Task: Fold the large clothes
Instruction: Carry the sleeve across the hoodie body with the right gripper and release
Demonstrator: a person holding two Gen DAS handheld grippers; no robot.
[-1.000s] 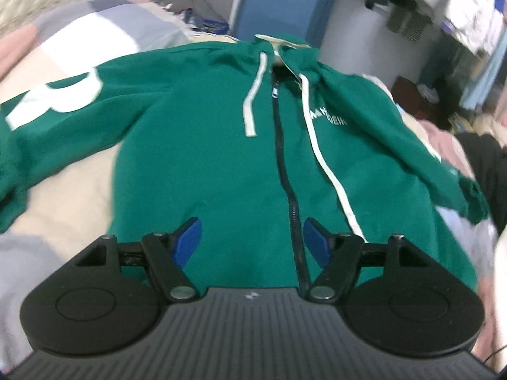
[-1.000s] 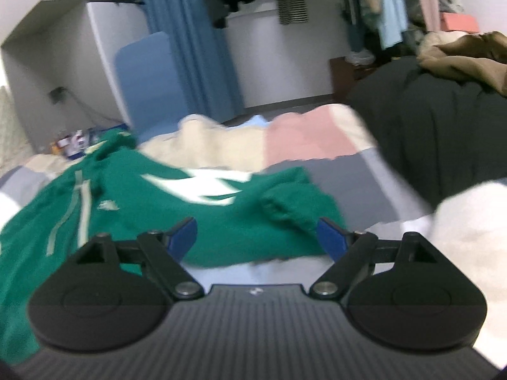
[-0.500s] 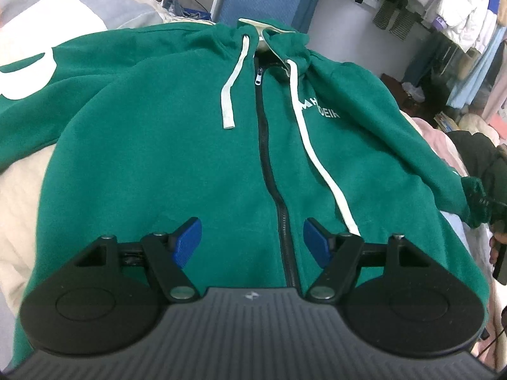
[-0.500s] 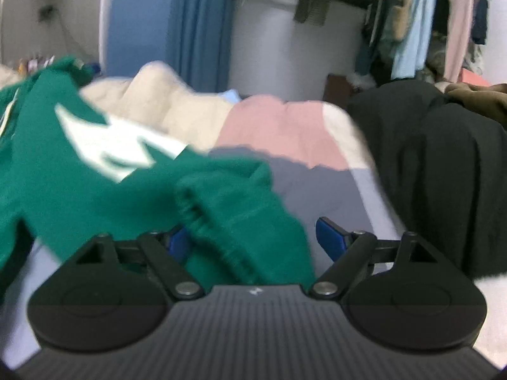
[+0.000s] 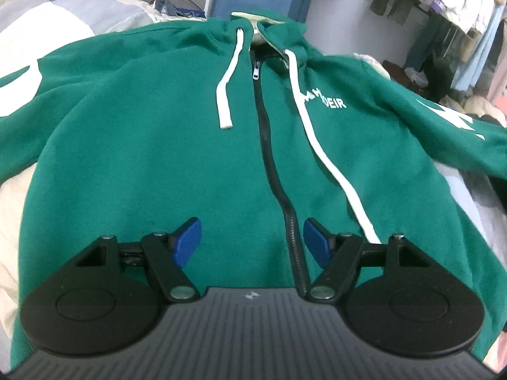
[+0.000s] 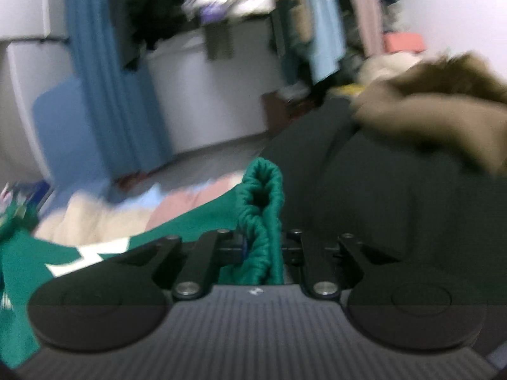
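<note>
A green zip hoodie (image 5: 177,145) with white drawstrings lies front up on the patchwork bed. My left gripper (image 5: 252,242) hovers open just above its lower front, beside the black zipper (image 5: 269,158), with nothing between the blue pads. In the right wrist view the jaws of my right gripper (image 6: 261,247) are closing and pinch the ribbed cuff (image 6: 261,196) of the hoodie's sleeve, which sticks up between them. That sleeve (image 5: 459,133) stretches out to the right in the left wrist view, lifted off the bed.
The patchwork bedspread (image 5: 57,9) lies under the hoodie. A dark blanket with a brown fur-trimmed coat (image 6: 437,117) sits to the right. A blue curtain (image 6: 104,95), a white wall unit and hanging clothes (image 5: 459,6) stand behind the bed.
My right gripper went from open over the sleeve cuff to shut on it and swung right, pulling the sleeve out. My left gripper dropped closer to the hoodie's front and stayed open.
</note>
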